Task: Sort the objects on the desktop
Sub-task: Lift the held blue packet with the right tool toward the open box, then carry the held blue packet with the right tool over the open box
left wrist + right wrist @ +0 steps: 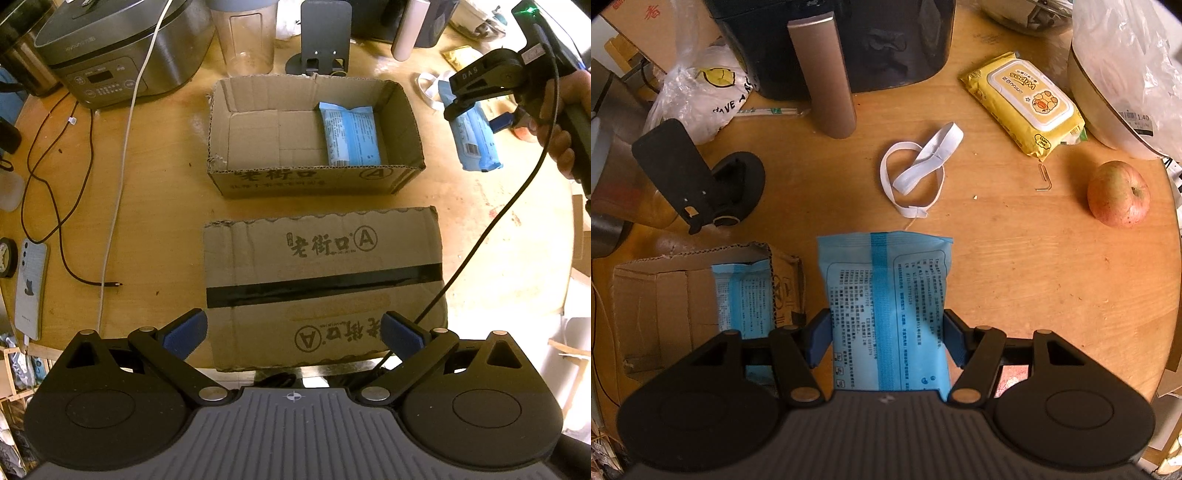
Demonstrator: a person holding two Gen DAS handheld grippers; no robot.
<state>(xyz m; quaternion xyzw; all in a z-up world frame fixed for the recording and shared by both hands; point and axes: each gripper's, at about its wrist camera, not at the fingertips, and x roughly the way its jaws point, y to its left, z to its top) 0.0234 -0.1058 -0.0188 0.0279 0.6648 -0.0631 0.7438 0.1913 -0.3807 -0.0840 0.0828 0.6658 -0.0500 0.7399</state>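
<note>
Round wooden table [1015,277], 2 cardboard boxes [314,181], apple [1118,193], wipes [1025,101]

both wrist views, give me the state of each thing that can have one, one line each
open cardboard box: top open, one blue pack inside
blue pack in the box: lying flat at the box's right end
held blue pack: clamped, hanging over the table
right gripper: shut on the held blue pack
left gripper: open, nothing between its pads
closed cardboard box: taped shut
yellow wipes pack: lid closed
</note>
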